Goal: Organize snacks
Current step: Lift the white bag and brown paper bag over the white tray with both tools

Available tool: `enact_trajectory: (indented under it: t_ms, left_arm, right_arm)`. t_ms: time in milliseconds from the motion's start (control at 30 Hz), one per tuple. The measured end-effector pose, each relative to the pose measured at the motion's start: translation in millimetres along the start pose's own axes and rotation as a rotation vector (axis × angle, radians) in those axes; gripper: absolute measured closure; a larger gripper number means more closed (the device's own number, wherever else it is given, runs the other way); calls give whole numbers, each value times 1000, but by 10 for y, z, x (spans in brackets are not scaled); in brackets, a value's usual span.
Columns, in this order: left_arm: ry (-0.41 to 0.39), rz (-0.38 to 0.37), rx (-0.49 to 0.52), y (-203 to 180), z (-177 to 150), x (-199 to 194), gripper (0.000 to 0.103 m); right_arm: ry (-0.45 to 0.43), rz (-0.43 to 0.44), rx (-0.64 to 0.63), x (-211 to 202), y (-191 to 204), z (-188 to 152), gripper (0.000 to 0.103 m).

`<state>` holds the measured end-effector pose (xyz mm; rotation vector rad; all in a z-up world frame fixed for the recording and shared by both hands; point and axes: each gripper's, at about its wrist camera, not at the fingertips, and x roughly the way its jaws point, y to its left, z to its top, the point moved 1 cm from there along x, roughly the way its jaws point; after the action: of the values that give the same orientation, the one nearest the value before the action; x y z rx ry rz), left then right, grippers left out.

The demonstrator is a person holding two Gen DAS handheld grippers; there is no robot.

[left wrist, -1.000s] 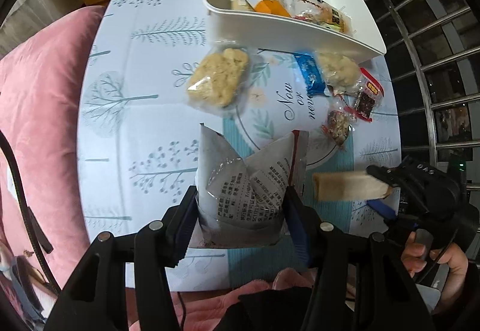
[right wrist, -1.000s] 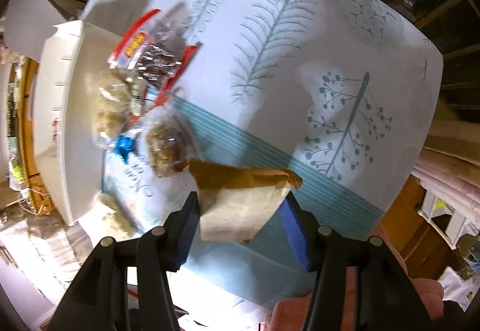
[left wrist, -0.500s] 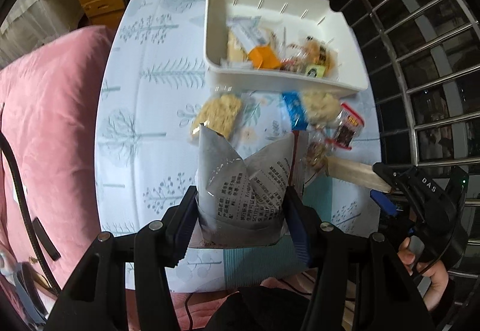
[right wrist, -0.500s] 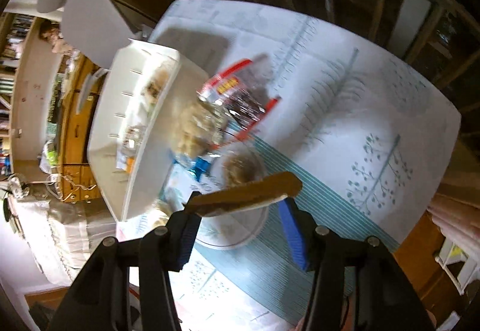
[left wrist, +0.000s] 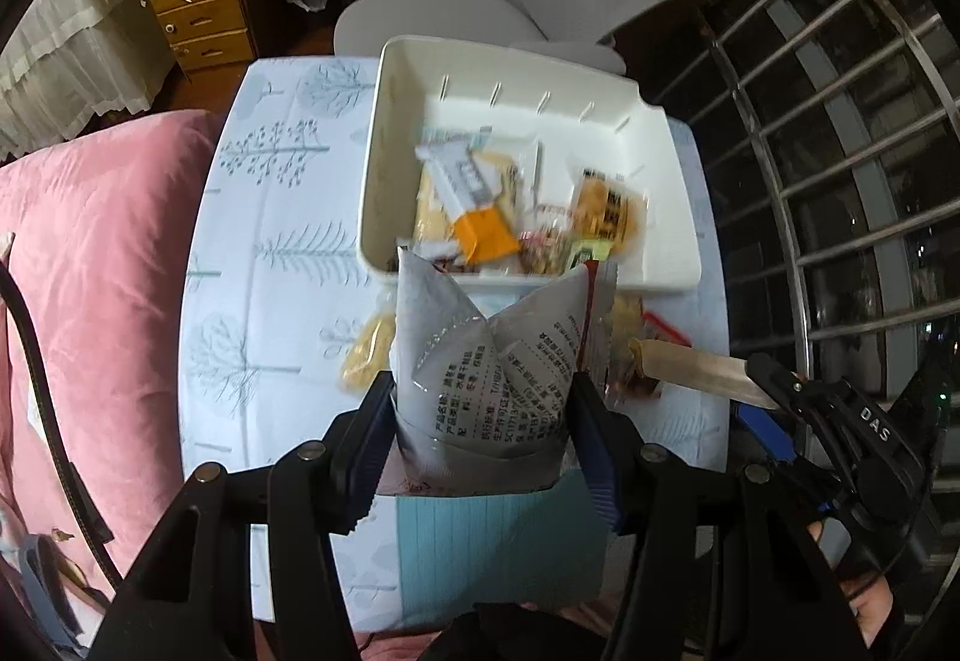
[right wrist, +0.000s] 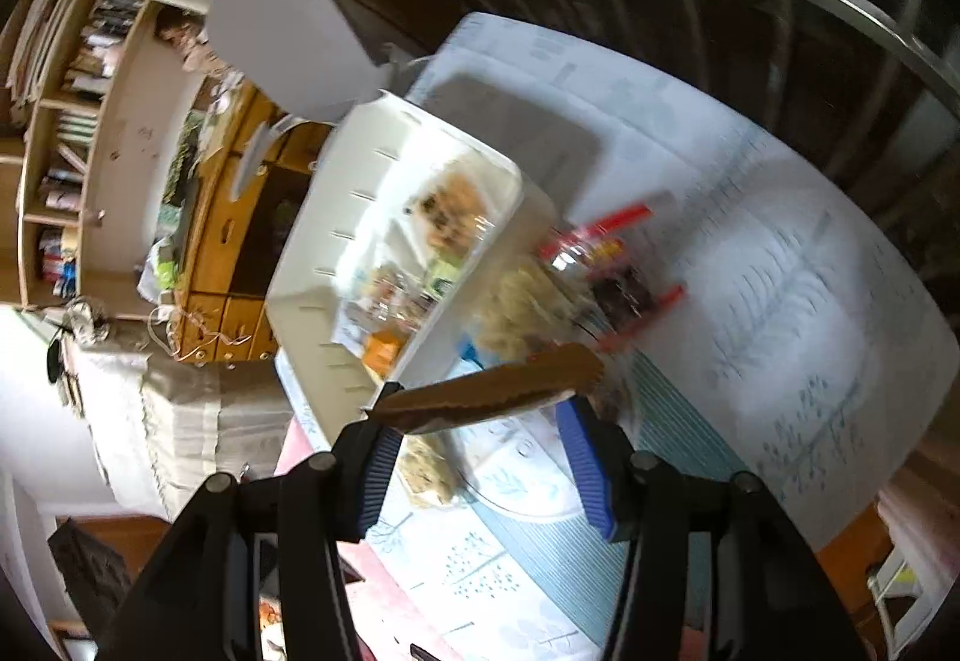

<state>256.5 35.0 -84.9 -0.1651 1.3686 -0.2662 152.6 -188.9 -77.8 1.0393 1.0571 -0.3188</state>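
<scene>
A table (left wrist: 258,265) carries a white bin (left wrist: 660,163) part-filled with snacks; more packets (right wrist: 606,265) lie beside it, blurred, perhaps crackers. The left gripper (left wrist: 480,427) clamps a grey pouch (left wrist: 480,361) upright above the table. The right gripper (right wrist: 480,415) pinches a tan bar (right wrist: 492,391) edgewise.

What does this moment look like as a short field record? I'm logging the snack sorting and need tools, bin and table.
left tool: shut on grey snack bag
right tool: shut on tan snack packet
white bin: on the table, several wrapped snacks inside
table: tree-print cloth, loose snacks beside the bin's near wall
red-edged packet: on the cloth, outside the bin
</scene>
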Motion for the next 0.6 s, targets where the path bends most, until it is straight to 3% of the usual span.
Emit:
enact_trajectory:
  t_ms: [300, 600]
  left_arm:
    - [-95, -28, -80, -171, 315, 266, 48]
    - [-176, -65, -163, -228, 598, 746, 48]
  right_arm:
    - [37, 20, -166, 214, 275, 491, 52]
    - [113, -33, -283, 702, 349, 917, 51]
